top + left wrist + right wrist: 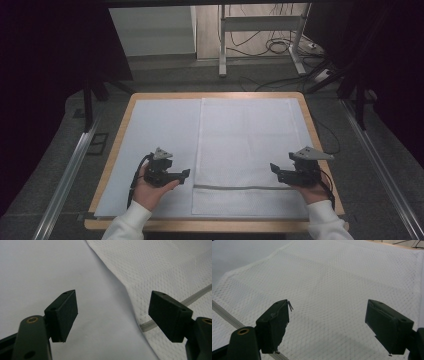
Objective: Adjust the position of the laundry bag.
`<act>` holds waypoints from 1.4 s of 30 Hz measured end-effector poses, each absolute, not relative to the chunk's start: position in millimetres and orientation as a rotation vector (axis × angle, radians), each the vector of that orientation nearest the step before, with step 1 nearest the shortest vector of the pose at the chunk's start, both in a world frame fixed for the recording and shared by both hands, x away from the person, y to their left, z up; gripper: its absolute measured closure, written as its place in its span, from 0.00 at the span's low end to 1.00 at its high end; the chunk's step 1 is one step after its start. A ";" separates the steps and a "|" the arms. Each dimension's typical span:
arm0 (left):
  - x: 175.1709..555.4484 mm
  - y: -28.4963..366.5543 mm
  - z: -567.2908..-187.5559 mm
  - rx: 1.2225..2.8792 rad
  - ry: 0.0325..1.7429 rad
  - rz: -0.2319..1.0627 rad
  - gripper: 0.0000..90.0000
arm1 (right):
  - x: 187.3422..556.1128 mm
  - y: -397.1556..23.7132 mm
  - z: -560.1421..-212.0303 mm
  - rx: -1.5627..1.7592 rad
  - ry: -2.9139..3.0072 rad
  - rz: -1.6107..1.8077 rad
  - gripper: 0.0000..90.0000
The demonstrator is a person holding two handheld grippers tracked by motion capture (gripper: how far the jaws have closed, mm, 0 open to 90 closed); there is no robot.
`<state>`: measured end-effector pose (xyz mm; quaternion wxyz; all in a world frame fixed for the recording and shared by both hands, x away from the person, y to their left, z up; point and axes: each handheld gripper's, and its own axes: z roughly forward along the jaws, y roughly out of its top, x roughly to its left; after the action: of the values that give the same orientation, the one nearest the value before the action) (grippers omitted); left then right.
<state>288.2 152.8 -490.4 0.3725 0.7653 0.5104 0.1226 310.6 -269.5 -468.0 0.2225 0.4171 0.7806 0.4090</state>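
A white mesh laundry bag lies flat on the right half of the table, with a grey zipper line across its near end. My left gripper hovers open just left of the bag's left edge, at the height of the zipper; in the left gripper view the bag's edge and zipper end lie between its jaws. My right gripper is open over the bag's right side, just above the zipper; the right gripper view shows the mesh beneath its empty jaws and the zipper at lower left.
A pale sheet covers the wooden table. Behind the table are a white metal stand and cables on the floor. Metal rails run along both sides of the table.
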 end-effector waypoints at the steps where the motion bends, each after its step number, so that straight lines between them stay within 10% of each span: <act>1: 289.0 152.0 -490.3 1.957 1.309 0.311 0.26 | 310.5 -269.3 -468.2 1.151 2.157 1.129 0.21; 42: 317.7 106.4 -513.7 2.029 1.352 0.225 0.33 | 312.3 -270.0 -471.9 1.158 2.168 1.096 0.21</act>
<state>317.7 106.4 -513.7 0.3394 0.7795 0.5194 0.0864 312.3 -270.0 -471.9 0.2234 0.4194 0.7853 0.3969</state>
